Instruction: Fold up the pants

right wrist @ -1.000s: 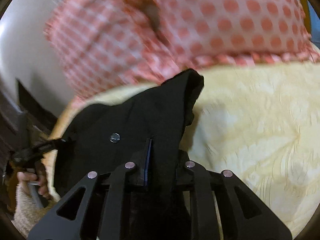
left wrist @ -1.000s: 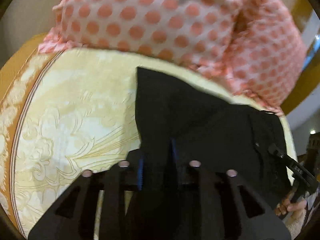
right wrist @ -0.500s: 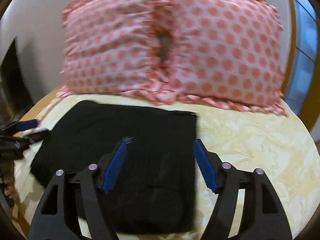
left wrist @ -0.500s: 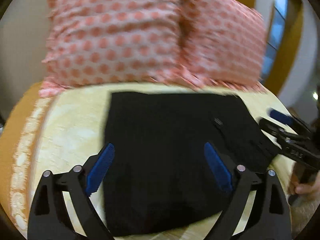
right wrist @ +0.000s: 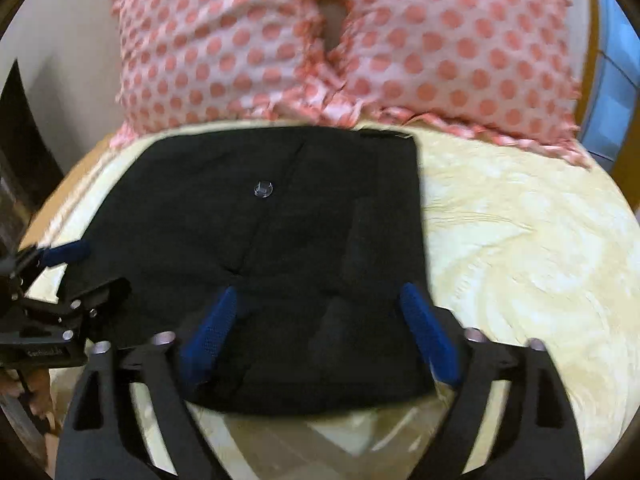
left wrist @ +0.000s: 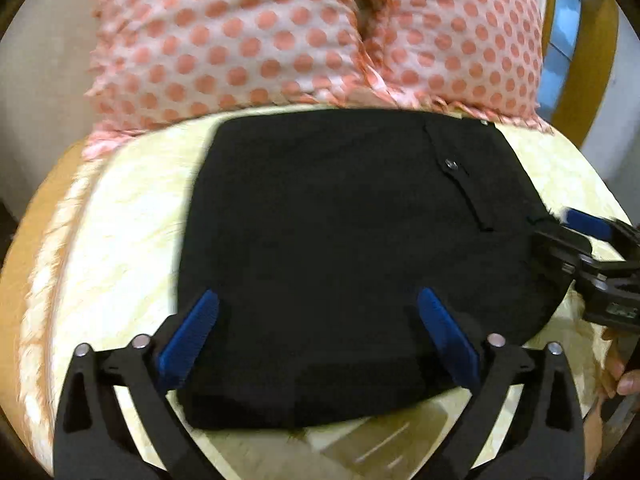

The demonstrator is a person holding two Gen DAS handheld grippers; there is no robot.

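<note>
The black pants (left wrist: pixel 344 240) lie folded into a flat rectangle on the cream bedspread, a silver button showing on top; they also show in the right wrist view (right wrist: pixel 280 248). My left gripper (left wrist: pixel 318 334) is open and empty, hovering over the near edge of the pants. My right gripper (right wrist: pixel 318 328) is open and empty, also over the near edge. In the left wrist view the right gripper (left wrist: pixel 576 240) shows at the pants' right side. In the right wrist view the left gripper (right wrist: pixel 72 280) shows at their left side.
Two pink pillows with orange dots (left wrist: pixel 304 36) stand just behind the pants, also in the right wrist view (right wrist: pixel 340 44). The cream patterned bedspread (right wrist: pixel 520 248) stretches to the right. A wooden frame and window (left wrist: pixel 576 40) are at the far right.
Both grippers let go of the pants, opened wide and pulled back. The pants, held up a second ago, now lie flat and folded on the bed.
</note>
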